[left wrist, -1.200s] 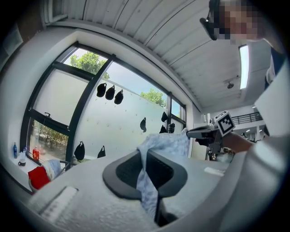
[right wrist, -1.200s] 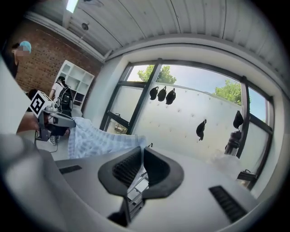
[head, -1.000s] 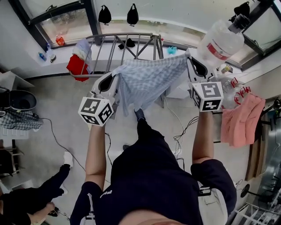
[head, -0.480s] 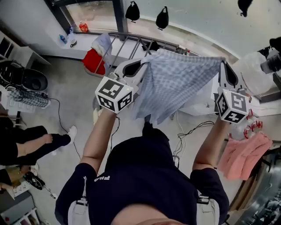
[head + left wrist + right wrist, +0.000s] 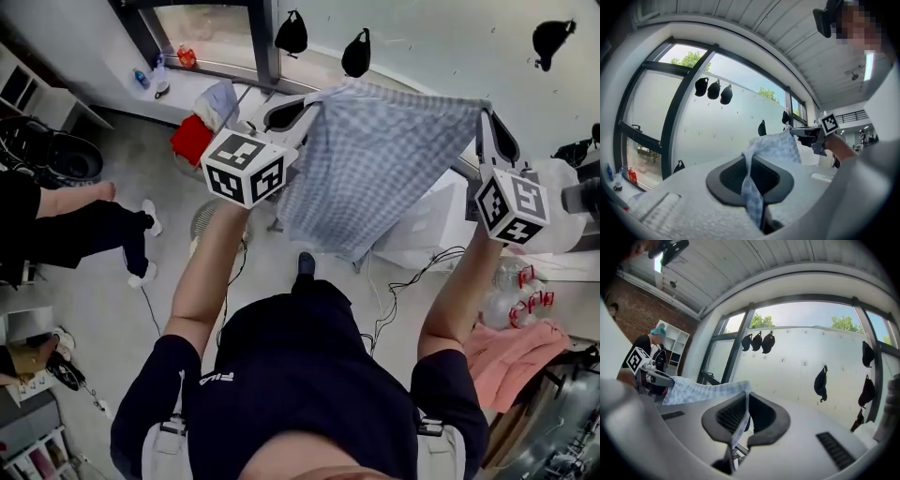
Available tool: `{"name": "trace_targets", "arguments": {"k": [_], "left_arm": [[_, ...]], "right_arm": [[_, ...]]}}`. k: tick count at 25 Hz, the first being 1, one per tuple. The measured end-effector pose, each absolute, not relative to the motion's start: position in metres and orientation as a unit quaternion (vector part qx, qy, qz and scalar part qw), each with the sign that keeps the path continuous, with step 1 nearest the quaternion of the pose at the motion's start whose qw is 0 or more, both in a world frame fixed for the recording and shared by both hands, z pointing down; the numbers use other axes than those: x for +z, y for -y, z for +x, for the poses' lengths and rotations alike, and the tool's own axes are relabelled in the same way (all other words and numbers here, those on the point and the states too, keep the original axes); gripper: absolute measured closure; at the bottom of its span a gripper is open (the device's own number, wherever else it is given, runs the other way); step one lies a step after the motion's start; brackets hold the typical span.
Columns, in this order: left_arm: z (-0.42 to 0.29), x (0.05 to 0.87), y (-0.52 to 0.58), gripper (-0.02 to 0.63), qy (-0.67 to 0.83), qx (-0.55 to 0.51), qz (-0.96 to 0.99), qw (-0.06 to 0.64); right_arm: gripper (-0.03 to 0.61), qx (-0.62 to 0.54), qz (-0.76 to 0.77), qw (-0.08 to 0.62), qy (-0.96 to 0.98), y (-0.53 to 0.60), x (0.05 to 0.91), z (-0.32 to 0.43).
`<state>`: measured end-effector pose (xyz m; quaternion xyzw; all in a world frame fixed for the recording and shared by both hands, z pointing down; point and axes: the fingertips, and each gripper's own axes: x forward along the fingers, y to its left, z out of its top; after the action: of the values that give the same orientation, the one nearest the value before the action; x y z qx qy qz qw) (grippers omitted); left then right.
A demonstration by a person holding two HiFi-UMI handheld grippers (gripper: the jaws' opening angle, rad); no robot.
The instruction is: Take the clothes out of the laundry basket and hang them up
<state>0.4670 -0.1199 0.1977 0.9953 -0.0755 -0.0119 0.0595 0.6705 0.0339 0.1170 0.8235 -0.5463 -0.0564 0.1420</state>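
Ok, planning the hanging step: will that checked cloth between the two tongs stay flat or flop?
Probably floppy: the checked cloth sags to a point between the left tongs and right tongs. Likely light, since thin pinches at two corners carry it. Only narrow edges are pinched, so it might slip.

Head view: 1 camera, facing steeply down over the person's torso (image 5: 309, 375) to the floor (image 5: 112, 309). Gripper views: 2 cameras, each close behind its own jaws, facing outward at the window wall (image 5: 722, 131); all 3 share the checked cloth (image 5: 394, 159).
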Motion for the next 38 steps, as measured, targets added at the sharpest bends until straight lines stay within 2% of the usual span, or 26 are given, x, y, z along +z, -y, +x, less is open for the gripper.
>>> {"name": "trace_targets", "arguments": {"k": [8,18,30,38], "left_arm": [[0.546,0.205,0.179,0.583,0.092,0.036,0.993,0.062],[0.607,0.313,0.212,0.583,0.129,0.127,0.976,0.124],[0.653,0.471,0.237,0.583,0.154,0.248,0.935,0.202],[0.659,0.504,0.253,0.581,0.16,0.275,0.923,0.215]], "right_arm": [[0.558,-0.029,0.812,0.166,0.559,0.028,0.134,0.753],[0.557,0.062,0.799,0.19,0.567,0.068,0.248,0.819],[0.555,0.183,0.774,0.209,0.569,0.105,0.402,0.863],[0.552,0.233,0.76,0.215,0.567,0.126,0.454,0.866]]}}
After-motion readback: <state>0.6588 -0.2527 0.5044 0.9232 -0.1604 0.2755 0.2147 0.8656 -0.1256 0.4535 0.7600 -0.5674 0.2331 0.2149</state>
